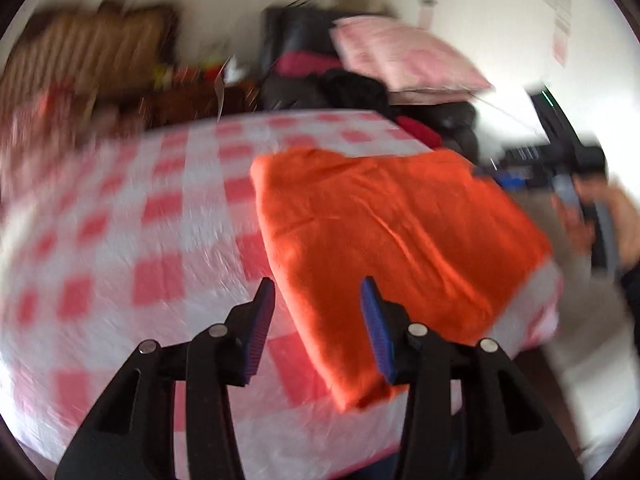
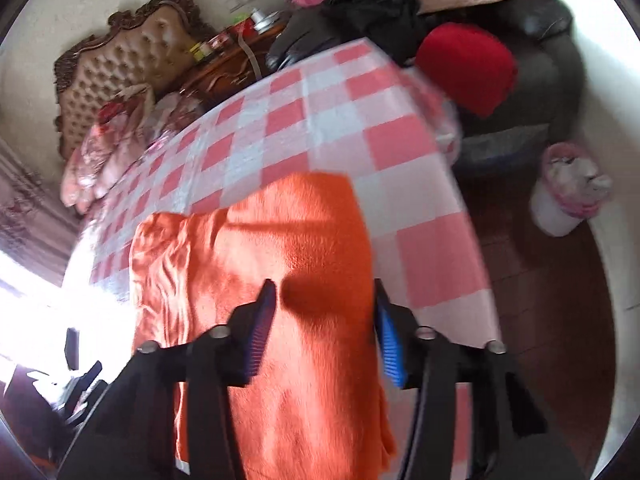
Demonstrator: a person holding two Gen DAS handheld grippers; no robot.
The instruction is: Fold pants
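1. The pants [image 1: 384, 240] are orange and lie folded on the bed [image 1: 132, 240], near its edge.
2. The bed has a red and white checked cover.
3. The left hand-held gripper [image 1: 318, 320] is above the near corner of the pants. Its jaws are apart and nothing is between them.
4. The right hand-held gripper [image 2: 324, 320] is right over the pants. Its jaws are apart too and grip nothing.
5. The left view is blurry. At its right edge a hand [image 1: 616, 224] holds the other gripper.
6. A pink pillow [image 1: 404, 56] sits behind the bed.
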